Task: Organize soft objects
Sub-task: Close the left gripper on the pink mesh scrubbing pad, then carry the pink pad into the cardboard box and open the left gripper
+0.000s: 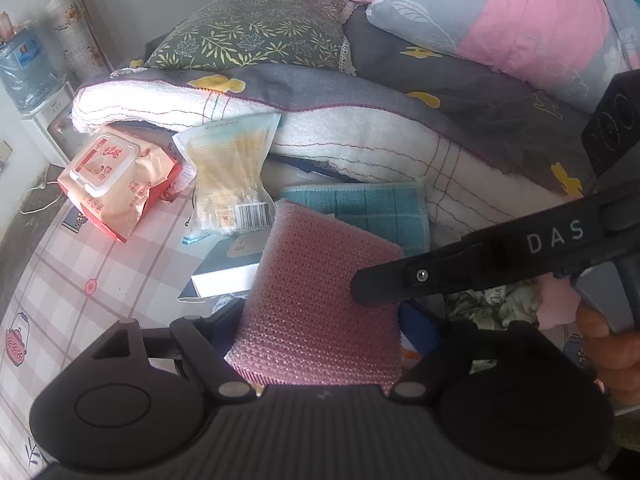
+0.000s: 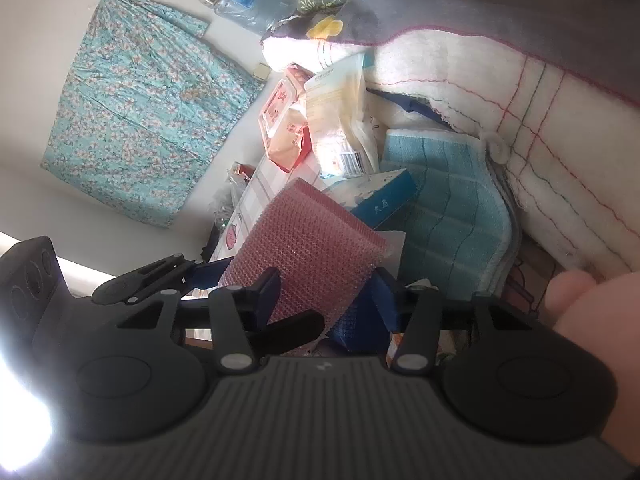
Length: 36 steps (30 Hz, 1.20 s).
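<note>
A pink bubble-textured pad is held upright-tilted above the table, and both grippers close on it. My left gripper is shut on its lower edge. My right gripper is shut on the same pad; its black finger crosses the pad's right side in the left wrist view. A folded blue cloth lies just behind the pad, also visible in the right wrist view. A folded white quilt with a grey cover lies behind that.
A wet-wipes pack, a clear bag of cotton items and a blue-white box lie on the pink checked tablecloth. A green leaf pillow and pink-blue bedding sit behind. A water dispenser stands far left.
</note>
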Each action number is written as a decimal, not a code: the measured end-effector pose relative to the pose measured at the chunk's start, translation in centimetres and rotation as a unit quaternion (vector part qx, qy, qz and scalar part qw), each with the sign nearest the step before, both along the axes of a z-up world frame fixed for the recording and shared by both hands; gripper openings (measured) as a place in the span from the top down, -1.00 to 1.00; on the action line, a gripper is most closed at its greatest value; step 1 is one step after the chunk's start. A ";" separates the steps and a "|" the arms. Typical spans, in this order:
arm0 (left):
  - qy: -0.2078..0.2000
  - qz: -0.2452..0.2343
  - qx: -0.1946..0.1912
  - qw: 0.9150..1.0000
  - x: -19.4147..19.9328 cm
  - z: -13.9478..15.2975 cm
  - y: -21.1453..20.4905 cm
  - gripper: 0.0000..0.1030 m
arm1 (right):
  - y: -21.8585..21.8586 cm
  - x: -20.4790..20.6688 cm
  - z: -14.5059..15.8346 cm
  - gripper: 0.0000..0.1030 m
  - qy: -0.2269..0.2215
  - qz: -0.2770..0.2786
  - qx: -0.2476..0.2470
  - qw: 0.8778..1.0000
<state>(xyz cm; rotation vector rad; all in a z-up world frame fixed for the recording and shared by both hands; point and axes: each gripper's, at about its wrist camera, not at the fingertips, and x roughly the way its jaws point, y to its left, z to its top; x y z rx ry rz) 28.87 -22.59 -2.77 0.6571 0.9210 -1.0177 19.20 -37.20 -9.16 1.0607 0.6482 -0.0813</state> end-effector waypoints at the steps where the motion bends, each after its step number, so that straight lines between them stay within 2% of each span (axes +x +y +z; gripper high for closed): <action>1: -0.002 0.004 -0.002 1.000 -0.1 0.1 0.1 -0.62 | 0.1 0.1 0.1 0.08 -0.003 -0.001 -0.002 1.000; 12: -0.039 0.037 -0.047 0.997 -3.3 5.3 2.4 -0.57 | 1.4 -2.4 4.8 0.09 -0.063 0.006 -0.032 0.997; 18: -0.067 0.064 -0.080 0.992 -6.8 9.4 5.7 -0.53 | 3.9 -5.1 9.1 0.07 -0.103 0.035 -0.060 0.992; 19: -0.069 0.070 -0.083 0.992 -7.3 9.9 6.3 -0.47 | 4.6 -5.5 10.1 0.05 -0.109 0.042 -0.070 0.991; 22: -0.064 0.103 -0.092 0.988 -8.7 11.6 8.7 -0.44 | 6.7 -6.2 12.4 0.05 -0.126 0.067 -0.087 0.986; 28: -0.073 0.188 -0.127 0.971 -10.8 13.9 15.7 -0.41 | 12.7 -5.8 16.3 0.05 -0.143 0.147 -0.119 0.971; 31: -0.070 0.236 -0.140 0.959 -11.2 14.2 19.8 -0.39 | 16.8 -4.8 18.0 0.04 -0.148 0.195 -0.130 0.961; 36: -0.046 0.323 -0.153 0.933 -10.7 13.6 26.7 -0.36 | 24.8 -1.9 20.0 0.02 -0.144 0.276 -0.150 0.939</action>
